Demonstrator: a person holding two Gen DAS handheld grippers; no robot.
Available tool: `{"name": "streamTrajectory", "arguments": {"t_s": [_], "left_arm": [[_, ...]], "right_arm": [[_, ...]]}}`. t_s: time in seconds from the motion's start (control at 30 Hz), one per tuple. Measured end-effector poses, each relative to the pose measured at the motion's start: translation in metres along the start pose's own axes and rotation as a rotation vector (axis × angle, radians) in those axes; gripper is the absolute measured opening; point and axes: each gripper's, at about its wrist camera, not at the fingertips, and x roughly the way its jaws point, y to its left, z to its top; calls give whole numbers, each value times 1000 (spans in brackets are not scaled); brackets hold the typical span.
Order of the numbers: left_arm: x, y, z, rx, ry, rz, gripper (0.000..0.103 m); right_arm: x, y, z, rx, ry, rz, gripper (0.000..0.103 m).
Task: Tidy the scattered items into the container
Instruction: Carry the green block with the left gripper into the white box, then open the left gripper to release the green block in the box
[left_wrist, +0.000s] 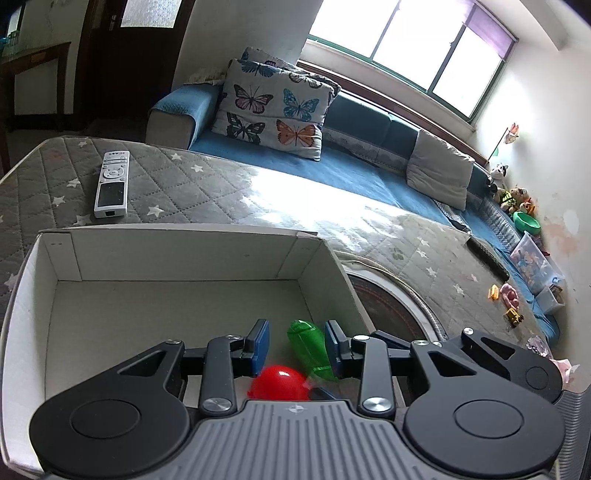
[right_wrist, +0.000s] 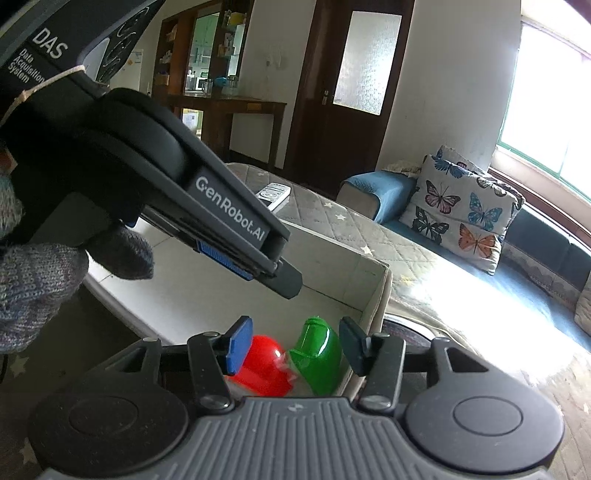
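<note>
Two plastic pieces, one red (left_wrist: 279, 382) and one green (left_wrist: 308, 349), lie touching on the floor of the white cardboard box (left_wrist: 177, 254), in its near right corner. Both grippers hover just above them, angled down, the left gripper (left_wrist: 297, 343) and right gripper (right_wrist: 295, 341) each parted and gripping nothing. A remote control (left_wrist: 112, 184) lies on the quilted table beyond the box, nearer the left hand.
</note>
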Motion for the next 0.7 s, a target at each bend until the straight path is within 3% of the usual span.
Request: {"name": "streamTrajectory", "arguments": {"t_s": [0.7], "left_arm": [[-52, -36, -62, 52, -29, -31, 35]], "right_arm": [[-81, 12, -50, 35, -36, -22, 56]]}}
